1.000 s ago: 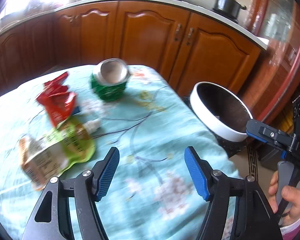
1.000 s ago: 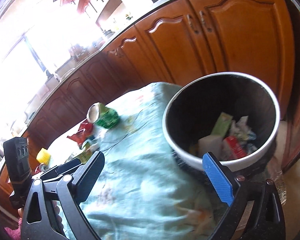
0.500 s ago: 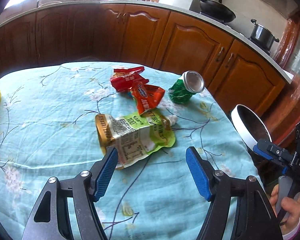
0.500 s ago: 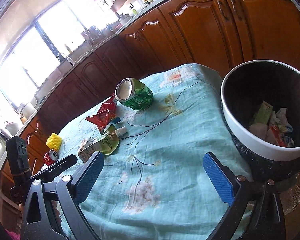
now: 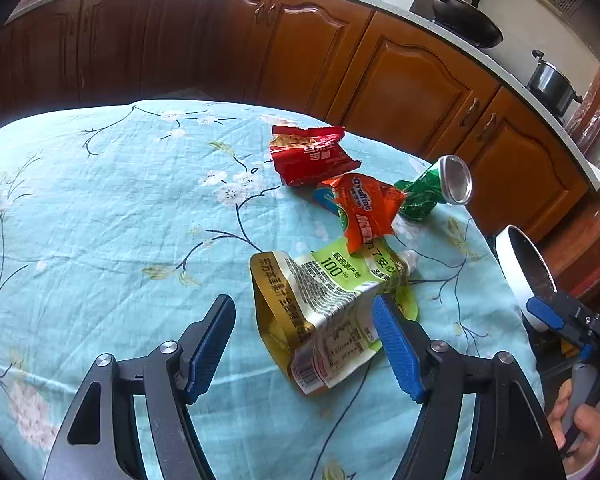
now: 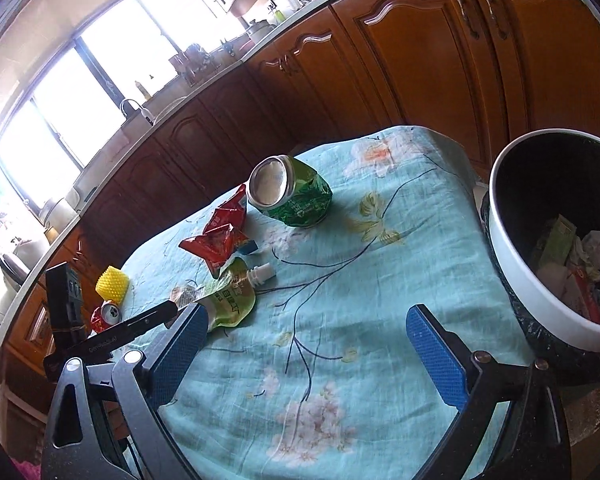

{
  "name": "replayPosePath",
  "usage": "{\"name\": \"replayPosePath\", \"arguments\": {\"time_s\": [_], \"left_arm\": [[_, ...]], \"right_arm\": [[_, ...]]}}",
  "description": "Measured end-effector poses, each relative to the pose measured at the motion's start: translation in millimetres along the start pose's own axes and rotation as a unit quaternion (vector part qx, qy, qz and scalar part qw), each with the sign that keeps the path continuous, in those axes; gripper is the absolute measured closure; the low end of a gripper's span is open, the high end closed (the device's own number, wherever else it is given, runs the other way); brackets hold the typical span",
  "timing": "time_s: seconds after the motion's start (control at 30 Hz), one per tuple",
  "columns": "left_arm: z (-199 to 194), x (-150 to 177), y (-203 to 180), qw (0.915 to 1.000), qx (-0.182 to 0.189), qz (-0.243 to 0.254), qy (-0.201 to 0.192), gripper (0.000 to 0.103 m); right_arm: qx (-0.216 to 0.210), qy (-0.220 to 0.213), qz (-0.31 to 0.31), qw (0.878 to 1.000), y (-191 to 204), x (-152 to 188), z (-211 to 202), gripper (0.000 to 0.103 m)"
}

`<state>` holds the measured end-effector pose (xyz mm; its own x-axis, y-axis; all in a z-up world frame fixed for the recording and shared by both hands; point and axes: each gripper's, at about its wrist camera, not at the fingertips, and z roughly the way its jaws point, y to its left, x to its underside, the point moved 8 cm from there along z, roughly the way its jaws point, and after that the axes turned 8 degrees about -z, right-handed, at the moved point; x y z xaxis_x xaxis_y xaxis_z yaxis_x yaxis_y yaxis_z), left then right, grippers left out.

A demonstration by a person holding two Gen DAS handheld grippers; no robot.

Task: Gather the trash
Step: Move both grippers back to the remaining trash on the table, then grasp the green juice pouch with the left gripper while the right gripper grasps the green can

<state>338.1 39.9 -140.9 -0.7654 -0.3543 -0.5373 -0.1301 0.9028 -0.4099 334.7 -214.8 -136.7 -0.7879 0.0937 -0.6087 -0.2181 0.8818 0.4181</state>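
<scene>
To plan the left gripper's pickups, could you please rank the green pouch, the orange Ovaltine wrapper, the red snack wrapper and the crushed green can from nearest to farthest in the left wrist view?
From the left gripper:
1. Green pouch, between the open fingers, toward the right one.
2. Orange Ovaltine wrapper, just beyond, right of centre.
3. Red snack wrapper and crushed green can, far right: too close to call.

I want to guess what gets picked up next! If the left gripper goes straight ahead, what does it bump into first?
Most likely the green and gold drink pouch. It lies on the tablecloth right ahead of the open left gripper, nearer its right finger. The orange Ovaltine wrapper comes after it. Depth is hard to judge here.
</scene>
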Motion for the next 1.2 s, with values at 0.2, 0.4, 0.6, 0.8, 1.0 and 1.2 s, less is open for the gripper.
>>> {"name": "replayPosePath", "arguments": {"time_s": [0.2, 0.4, 0.6, 0.8, 1.0, 1.2], "left_arm": [[22, -11, 9, 0.9997, 0.016, -0.019, 0.008, 0.034], [22, 3, 1, 0.9995, 0.027, -0.003, 0.013, 0.05], [-1, 29, -4, 0.9986, 0.045, -0.01, 0.026, 0.056], [-18, 49, -2, 0.9982, 0.038, 0.01, 0.045, 0.057], [-38, 25, 3, 0.9996, 0.021, 0.017, 0.004, 0.048], [-43, 18, -9, 0.9988, 0.019, 0.043, -0.013, 0.039]], "right_arm": [[-0.005, -0.021, -0.001, 1.0, 4, -37, 19, 0.003], [0.016, -0.038, -0.026, 0.999, 12, -83, 55, 0.012], [0.024, -0.019, -0.03, 0.999, 9, -109, 98, 0.041], [0.025, 0.015, -0.042, 0.999, 4, -88, 101, 0.064], [0.014, 0.038, -0.047, 0.998, 1, -58, 83, 0.061], [-0.022, 0.022, -0.009, 0.999, 4, -56, 63, 0.052]]}}
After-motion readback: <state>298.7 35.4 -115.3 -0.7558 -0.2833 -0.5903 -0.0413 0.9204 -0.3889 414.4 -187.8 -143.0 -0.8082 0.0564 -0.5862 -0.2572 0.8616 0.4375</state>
